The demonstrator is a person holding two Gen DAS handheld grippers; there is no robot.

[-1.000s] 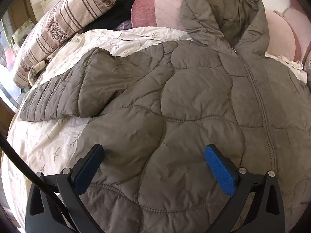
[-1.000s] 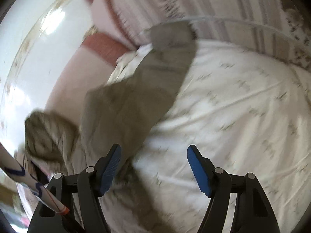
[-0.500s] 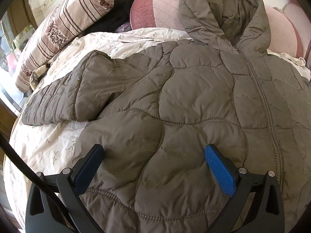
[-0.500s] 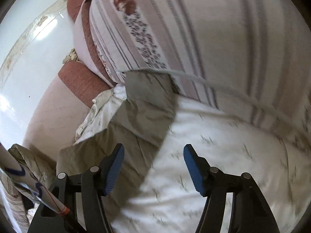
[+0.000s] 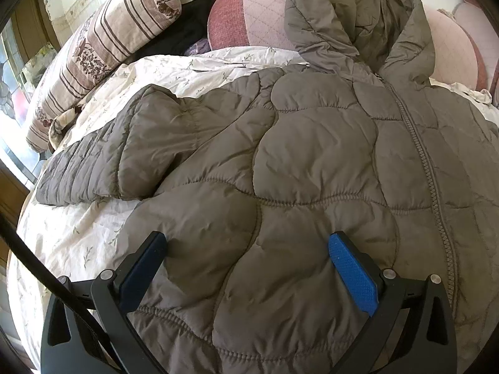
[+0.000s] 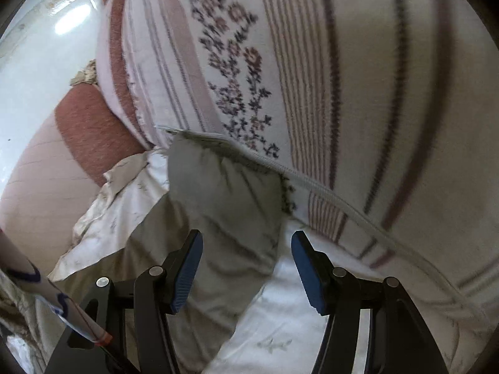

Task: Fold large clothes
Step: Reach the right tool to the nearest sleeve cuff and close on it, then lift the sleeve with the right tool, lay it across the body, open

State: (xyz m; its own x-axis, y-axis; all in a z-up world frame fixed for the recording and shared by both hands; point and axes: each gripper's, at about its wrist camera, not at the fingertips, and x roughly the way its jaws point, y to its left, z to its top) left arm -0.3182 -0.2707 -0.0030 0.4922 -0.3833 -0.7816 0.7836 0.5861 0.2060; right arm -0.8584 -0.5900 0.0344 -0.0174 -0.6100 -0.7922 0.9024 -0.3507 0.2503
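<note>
While the quilted grey-brown jacket lay front up on the bed, zipped, its hood rested against the pink headboard. Our left gripper hovered over its hem, fingers wide, holding nothing. Our right gripper was closing its fingers around the sleeve cuff beside a striped pillow, not yet pressing. That view was blurred; the jacket's right side was cut off.

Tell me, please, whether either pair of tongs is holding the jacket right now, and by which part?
Nothing is held. The left tongs stand open over the jacket body; the right tongs are closing around the sleeve end, pads not yet pressing it.
</note>
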